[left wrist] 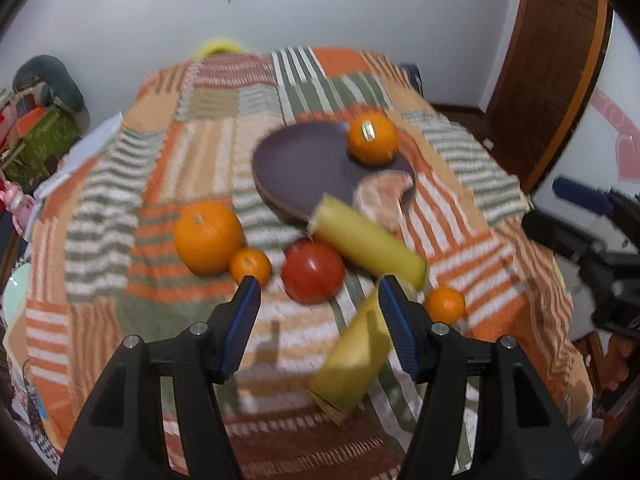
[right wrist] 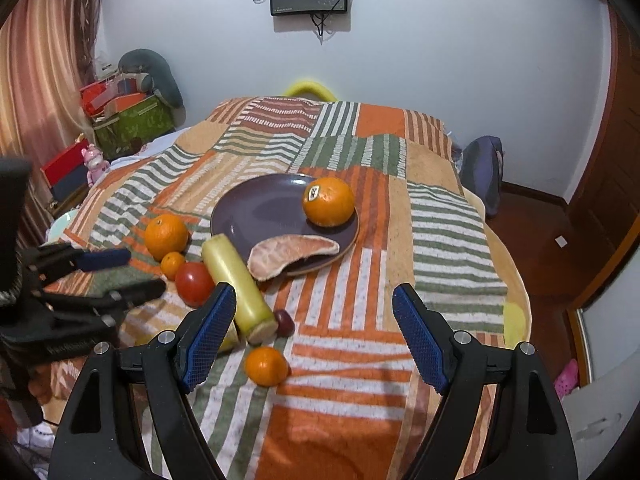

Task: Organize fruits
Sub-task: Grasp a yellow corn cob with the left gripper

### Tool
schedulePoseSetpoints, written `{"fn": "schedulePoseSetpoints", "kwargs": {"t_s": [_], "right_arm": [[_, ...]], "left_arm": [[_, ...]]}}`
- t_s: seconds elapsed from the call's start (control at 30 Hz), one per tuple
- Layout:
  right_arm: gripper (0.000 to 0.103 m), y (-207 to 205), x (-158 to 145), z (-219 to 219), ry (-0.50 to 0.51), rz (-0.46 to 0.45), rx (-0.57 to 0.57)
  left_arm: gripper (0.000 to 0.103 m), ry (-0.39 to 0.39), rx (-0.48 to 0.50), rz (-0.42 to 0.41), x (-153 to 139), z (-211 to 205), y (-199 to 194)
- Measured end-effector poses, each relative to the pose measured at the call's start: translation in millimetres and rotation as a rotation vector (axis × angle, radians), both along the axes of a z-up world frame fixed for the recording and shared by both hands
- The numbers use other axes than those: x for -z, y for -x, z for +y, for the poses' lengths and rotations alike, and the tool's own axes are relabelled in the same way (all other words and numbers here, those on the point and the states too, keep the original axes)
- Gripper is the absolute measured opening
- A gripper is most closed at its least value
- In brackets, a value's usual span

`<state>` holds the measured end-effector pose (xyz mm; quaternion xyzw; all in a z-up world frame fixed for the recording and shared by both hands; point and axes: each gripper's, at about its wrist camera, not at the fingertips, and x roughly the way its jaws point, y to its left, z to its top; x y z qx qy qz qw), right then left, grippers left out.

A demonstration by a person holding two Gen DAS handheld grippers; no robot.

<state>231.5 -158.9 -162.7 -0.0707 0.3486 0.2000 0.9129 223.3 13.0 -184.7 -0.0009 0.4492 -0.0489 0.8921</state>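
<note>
a striped patchwork cloth point(right wrist: 448, 240) covers a table by a white wall point(right wrist: 460, 72). fruit lies around a purple plate point(right wrist: 260, 212) holding an orange point(right wrist: 329, 201). left gripper point(left wrist: 318, 308) and right gripper point(right wrist: 310, 320) hover spread, empty.

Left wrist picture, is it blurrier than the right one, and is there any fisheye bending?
Left wrist view: motion-smeared, the oranges and plate have soft edges. Right wrist view: sharper, the sticker on the orange is crisp. Both views: dark round corners, and the walls and door frame bow outward.
</note>
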Motion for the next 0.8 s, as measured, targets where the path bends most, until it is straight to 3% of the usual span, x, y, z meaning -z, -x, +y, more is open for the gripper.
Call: {"fn": "schedulePoseSetpoints", "kwargs": {"t_s": [0.4,0.5,0.63,0.8], "right_arm": [[0.078,3.4,17.1,-10.2,-0.008,0.048,0.006],[0.078,0.9,20.3,-11.8,-0.009,0.061,0.006],[0.078,-1.4,26.6,-9.5,-0.011,0.085,0.000],[0.078,-2.2,31.0,2.3,0.004,0.097,-0.032]], "left_arm": [[0.058,-0.001,0.109,0.140,59.2,-34.0,-11.8],[0.054,0.001,0.113,0.120,60.1,-34.2,-11.2],[0.042,0.024,0.100,0.109,55.6,-23.0,-5.0],[0.041,0.067,0.061,0.087,44.8,5.2,15.7]]}}
